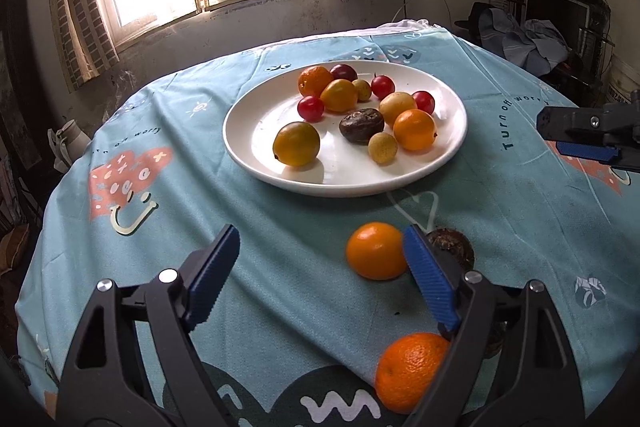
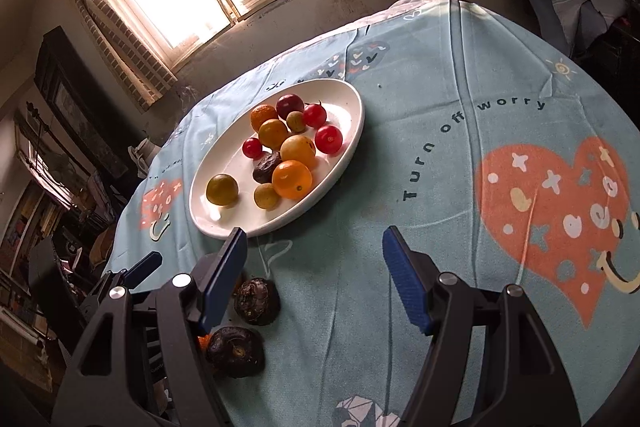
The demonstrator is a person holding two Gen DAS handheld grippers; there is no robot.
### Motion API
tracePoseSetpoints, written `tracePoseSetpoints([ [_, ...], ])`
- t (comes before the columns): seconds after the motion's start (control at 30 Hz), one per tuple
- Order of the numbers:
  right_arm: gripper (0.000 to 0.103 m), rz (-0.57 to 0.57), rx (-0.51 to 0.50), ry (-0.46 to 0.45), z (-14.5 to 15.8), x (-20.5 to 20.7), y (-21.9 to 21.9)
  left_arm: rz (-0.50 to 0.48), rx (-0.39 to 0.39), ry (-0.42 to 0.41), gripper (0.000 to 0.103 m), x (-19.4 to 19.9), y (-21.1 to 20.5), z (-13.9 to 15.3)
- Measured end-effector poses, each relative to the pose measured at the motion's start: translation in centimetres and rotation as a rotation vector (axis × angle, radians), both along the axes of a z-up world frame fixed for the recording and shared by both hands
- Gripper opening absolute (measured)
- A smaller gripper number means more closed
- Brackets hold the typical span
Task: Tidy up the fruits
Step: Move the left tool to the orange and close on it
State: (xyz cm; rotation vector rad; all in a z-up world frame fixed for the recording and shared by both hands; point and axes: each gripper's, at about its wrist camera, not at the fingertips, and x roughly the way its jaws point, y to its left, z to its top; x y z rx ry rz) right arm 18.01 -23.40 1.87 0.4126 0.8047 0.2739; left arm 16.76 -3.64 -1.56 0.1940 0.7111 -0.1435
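The only readable words are printed on the light blue tablecloth (image 2: 400,155): "Turn off worry" (image 2: 472,143) runs in a dark curved line ahead of the right gripper (image 2: 316,279), arcing above a printed orange heart. From the left wrist view the same phrase shows twice, once far to the right of the left gripper (image 1: 320,275) and once, partly legible as "rn off worry", ahead to its left.

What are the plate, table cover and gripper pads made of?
Plate: likely glazed ceramic, white with glossy window glare. Table cover: printed woven fabric, matte, creased and draped. Left gripper pads: blue ribbed rubber or plastic, can't tell which.
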Motion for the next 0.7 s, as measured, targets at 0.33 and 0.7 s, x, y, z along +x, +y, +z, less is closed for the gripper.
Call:
tracePoseSetpoints([
  [0.33, 0.070, 0.001, -0.012, 0.015, -0.4, 0.3, 0.0, -0.021, 0.038, 0.028, 0.092, 1.1, -0.7, -1.5],
  [0.7, 0.070, -0.010, -0.006, 0.021, -0.5, 0.4, -0.5, 0.176, -0.012, -0.087, 0.094, -0.2, 4.8, 2.0],
])
